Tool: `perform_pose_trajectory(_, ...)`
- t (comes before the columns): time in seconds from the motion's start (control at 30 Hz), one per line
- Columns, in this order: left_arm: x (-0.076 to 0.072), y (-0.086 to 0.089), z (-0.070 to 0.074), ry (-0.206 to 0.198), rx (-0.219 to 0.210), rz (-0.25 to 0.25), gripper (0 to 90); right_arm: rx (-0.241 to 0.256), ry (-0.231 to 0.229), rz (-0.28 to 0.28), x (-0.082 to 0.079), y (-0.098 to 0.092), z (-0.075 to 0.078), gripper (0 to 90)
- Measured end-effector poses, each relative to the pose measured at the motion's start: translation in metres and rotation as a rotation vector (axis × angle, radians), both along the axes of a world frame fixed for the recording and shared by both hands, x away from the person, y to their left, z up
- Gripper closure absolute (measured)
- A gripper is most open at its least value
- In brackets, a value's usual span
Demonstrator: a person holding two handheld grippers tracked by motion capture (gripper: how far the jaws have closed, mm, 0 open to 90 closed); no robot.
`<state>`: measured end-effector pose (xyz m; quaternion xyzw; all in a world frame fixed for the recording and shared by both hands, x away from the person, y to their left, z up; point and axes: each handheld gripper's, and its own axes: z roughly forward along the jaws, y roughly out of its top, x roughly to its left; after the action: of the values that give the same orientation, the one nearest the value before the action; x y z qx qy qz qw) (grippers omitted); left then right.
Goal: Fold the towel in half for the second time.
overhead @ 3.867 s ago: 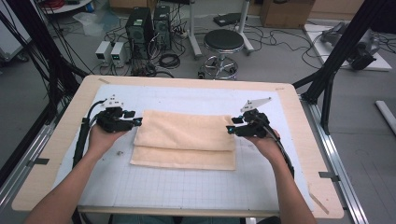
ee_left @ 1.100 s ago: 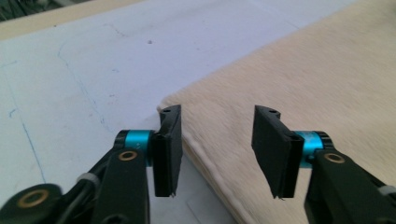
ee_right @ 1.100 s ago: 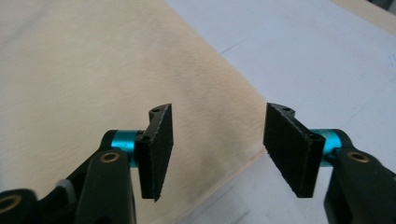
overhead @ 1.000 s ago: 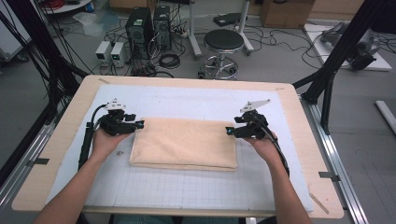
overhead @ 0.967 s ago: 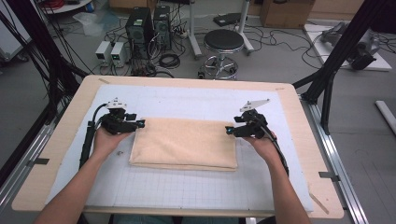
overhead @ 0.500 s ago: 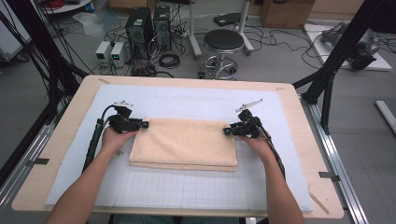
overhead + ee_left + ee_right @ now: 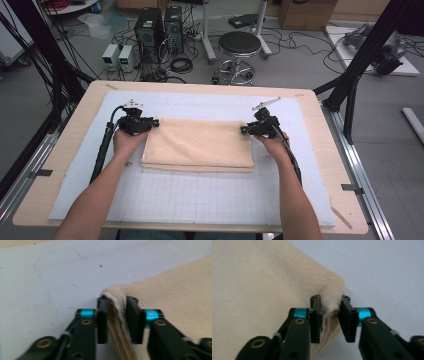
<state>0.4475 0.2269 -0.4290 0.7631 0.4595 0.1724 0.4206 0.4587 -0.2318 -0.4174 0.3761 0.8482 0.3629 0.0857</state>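
Grippers [image 7: 156, 123] [image 7: 243, 130] clamped on towel [image 7: 197, 143], white mat [image 7: 200, 195], cluttered lab floor [image 7: 300, 55] behind.

A folded beige towel [image 7: 197, 143] lay on the gridded mat [image 7: 200, 195] covering the wooden worktop [image 7: 65, 150]. The left tongs [image 7: 152, 123] met the towel's far left corner, and the right tongs [image 7: 244, 130] met its far right corner. Beyond the worktop's far edge stood a round stool [image 7: 239, 44] and two computer towers [image 7: 160, 25].

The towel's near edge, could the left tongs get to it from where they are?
Probably yes: the left tongs pinch the towel at its far left corner, and bare mat lies along that near edge.
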Motion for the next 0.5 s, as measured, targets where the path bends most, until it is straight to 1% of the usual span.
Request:
perform_pose_trajectory(0.03, -0.001, 0.002, 0.002, -0.003, 0.01, -0.006, 62.6, -0.003, -0.01, -0.02, -0.002, 0.0, 0.002, 57.7)
perform_pose_trajectory(0.07, -0.004, 0.004, 0.006, -0.005, 0.02, -0.018, 61.9, 0.008, -0.019, -0.026, -0.003, -0.001, 0.005, 55.3)
perform_pose_trajectory(0.1, -0.005, 0.005, 0.008, -0.007, 0.014, -0.024, 59.7, 0.011, -0.043, -0.029, -0.007, -0.001, 0.01, 51.4)
perform_pose_trajectory(0.13, -0.008, 0.005, 0.012, -0.015, 0.01, -0.04, 57.5, 0.01, -0.055, -0.026, -0.01, 0.0, 0.014, 50.0)
perform_pose_trajectory(0.2, -0.016, 0.003, 0.021, -0.031, 0.023, -0.082, 55.6, -0.002, -0.09, 0.001, -0.018, 0.002, 0.023, 47.4)
perform_pose_trajectory(0.23, -0.022, 0.001, 0.026, -0.039, 0.016, -0.109, 54.4, -0.006, -0.094, 0.007, -0.023, 0.004, 0.027, 46.6)
perform_pose_trajectory(0.27, -0.025, 0.0, 0.029, -0.037, 0.01, -0.128, 54.2, -0.002, -0.108, 0.021, -0.029, 0.005, 0.032, 46.2)
perform_pose_trajectory(0.3, -0.03, -0.003, 0.031, -0.047, 0.018, -0.15, 54.1, 0.004, -0.115, 0.028, -0.033, 0.007, 0.033, 46.0)
perform_pose_trajectory(0.33, -0.037, -0.006, 0.033, -0.067, 0.017, -0.164, 54.0, 0.009, -0.119, 0.043, -0.039, 0.009, 0.035, 44.5)
perform_pose_trajectory(0.37, -0.043, -0.008, 0.034, -0.077, 0.012, -0.183, 54.1, 0.014, -0.12, 0.06, -0.045, 0.012, 0.034, 43.4)
perform_pose_trajectory(0.4, -0.05, -0.012, 0.032, -0.075, 0.016, -0.21, 54.1, 0.005, -0.119, 0.076, -0.052, 0.016, 0.033, 43.0)
perform_pose_trajectory(0.43, -0.054, -0.014, 0.031, -0.073, 0.026, -0.223, 54.1, -0.014, -0.12, 0.1, -0.059, 0.02, 0.03, 41.6)
perform_pose_trajectory(0.47, -0.061, -0.017, 0.026, -0.069, 0.043, -0.242, 54.1, -0.024, -0.122, 0.106, -0.063, 0.022, 0.028, 40.5)
perform_pose_trajectory(0.5, -0.065, -0.019, 0.023, -0.064, 0.048, -0.255, 54.1, -0.015, -0.123, 0.117, -0.068, 0.024, 0.024, 39.9)
